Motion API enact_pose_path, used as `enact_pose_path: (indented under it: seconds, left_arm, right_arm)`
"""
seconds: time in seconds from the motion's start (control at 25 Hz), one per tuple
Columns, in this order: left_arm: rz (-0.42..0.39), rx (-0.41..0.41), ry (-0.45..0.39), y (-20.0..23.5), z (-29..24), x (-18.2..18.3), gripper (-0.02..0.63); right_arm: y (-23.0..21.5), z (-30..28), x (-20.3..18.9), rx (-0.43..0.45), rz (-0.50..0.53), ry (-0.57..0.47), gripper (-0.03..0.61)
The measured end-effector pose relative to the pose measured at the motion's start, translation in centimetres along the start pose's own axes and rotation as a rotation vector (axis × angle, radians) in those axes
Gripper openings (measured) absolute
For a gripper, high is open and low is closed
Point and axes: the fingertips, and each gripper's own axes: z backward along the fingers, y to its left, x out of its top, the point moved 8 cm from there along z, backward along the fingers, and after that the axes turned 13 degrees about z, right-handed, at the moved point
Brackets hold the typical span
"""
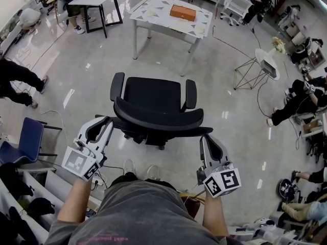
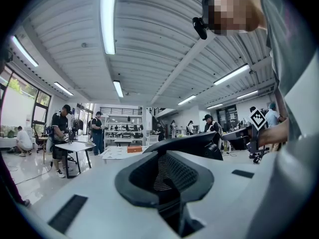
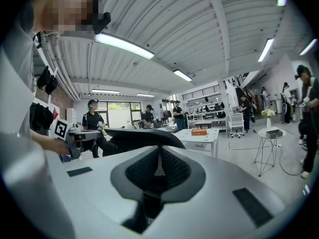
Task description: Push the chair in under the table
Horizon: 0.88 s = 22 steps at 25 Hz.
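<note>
**Chair [image 1: 156, 103], not yet under the worktop [image 1: 153, 9]**

Tools: left tool [image 1: 106, 122], jaws slightly apart, gripping nothing. Right tool [image 1: 204, 139], jaws together. One sits at each end of the backrest, probably for a straight, even push. The chair stands on the floor, well short of the worktop ahead.

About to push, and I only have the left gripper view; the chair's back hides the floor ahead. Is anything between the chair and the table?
Observer: Nothing; the head view shows only floor between the chair and the table.
Operator: Is it lined up?
Observer: Roughly; the seat faces the table, which stands at a slant, slightly to the right.
Operator: And my right gripper?
Observer: The right gripper is at the right end of the backrest, jaws together.
</note>
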Motion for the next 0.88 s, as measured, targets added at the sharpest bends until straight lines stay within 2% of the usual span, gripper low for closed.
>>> enact_pose_path:
  seconds: [0.12, 0.36, 0.88]
  left_arm:
    - [0.001, 0.001, 0.001, 0.02, 0.05, 0.01, 0.06]
    - [-0.001, 0.002, 0.004, -0.02, 0.05, -0.03, 0.078]
    - [0.005, 0.007, 0.012, 0.23, -0.31, -0.28, 0.12]
  right_arm:
    - [0.02, 0.03, 0.04, -0.006, 0.001, -0.002, 0.008]
    - [0.04, -0.02, -0.06, -0.008, -0.005, -0.001, 0.058]
    - [-0.38, -0.35, -0.23, -0.023, -0.014, 0.011, 0.127]
